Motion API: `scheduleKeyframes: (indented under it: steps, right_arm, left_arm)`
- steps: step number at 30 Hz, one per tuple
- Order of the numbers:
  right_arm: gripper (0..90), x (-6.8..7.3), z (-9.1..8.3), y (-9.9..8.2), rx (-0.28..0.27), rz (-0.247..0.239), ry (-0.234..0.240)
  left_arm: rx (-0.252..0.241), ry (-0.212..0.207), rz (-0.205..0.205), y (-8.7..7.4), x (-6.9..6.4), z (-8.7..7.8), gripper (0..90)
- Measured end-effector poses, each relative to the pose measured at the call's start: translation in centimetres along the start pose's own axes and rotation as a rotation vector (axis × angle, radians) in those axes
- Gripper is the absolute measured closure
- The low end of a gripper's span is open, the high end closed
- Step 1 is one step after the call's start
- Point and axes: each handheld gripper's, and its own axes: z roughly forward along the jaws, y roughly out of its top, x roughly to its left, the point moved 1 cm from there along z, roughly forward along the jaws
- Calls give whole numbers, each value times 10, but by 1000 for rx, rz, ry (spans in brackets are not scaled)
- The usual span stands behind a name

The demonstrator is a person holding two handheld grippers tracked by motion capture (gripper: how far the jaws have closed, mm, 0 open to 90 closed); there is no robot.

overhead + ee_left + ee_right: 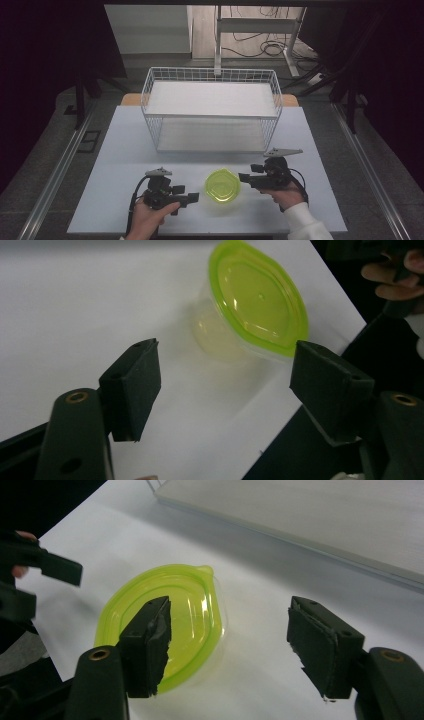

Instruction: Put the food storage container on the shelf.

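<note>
While the lidded container (222,185) is sitting on the white surface (125,150) near the person's edge, between the two tongs, the work appears to be at the approach stage: nothing is being gripped yet. Its clear tub is standing upright with the lime-green lid (257,297) lying flat on top, and a small pouring lip or tab is showing at the lid's far rim in the right gripper view. Just beside it, the left tongs (192,198) are pointing toward it from the left with their jaws spread wide and holding nothing; the left gripper view is showing the container ahead of the gap and apart from both pads. On the other side the right tongs (243,177) are reaching in, also wide open and empty, with one pad (150,640) overlapping the lid in that camera's sight, though whether it is touching is hard to tell. Judging from this, the next move is calling for one pair of tongs to close around the tub's wall or the lid's rim, squarely enough that the slick plastic is not slipping. Farther back, the white wire basket (212,107) is standing well apart. Whether the lid is snapped shut or just resting, and whether the tub is holding anything, is not showing clearly.
</note>
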Motion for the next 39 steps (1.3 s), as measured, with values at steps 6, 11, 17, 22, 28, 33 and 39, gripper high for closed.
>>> scheduleKeyframes:
  steps: [6,11,17,22,28,33,39]
  right_arm:
    - [382,-3,22,6,58,8,32]
    - [422,-6,37,8,93,43,95]
    - [445,-10,42,7,119,65,105]
    - [512,-13,46,3,128,97,143]
    - [642,-17,46,1,138,165,186]
    - [737,-20,44,1,127,213,218]
    - [764,-21,38,0,116,209,237]
  left_arm:
    - [25,-66,-78,-1,0,20,347]
    - [47,-109,-114,-3,-1,35,437]
    - [52,-142,-142,-4,-1,42,500]
    - [44,-178,-170,-4,4,43,549]
    - [43,-209,-174,-3,4,45,660]
    - [55,-241,-197,-4,6,46,720]
    - [47,-254,-216,-4,9,44,766]
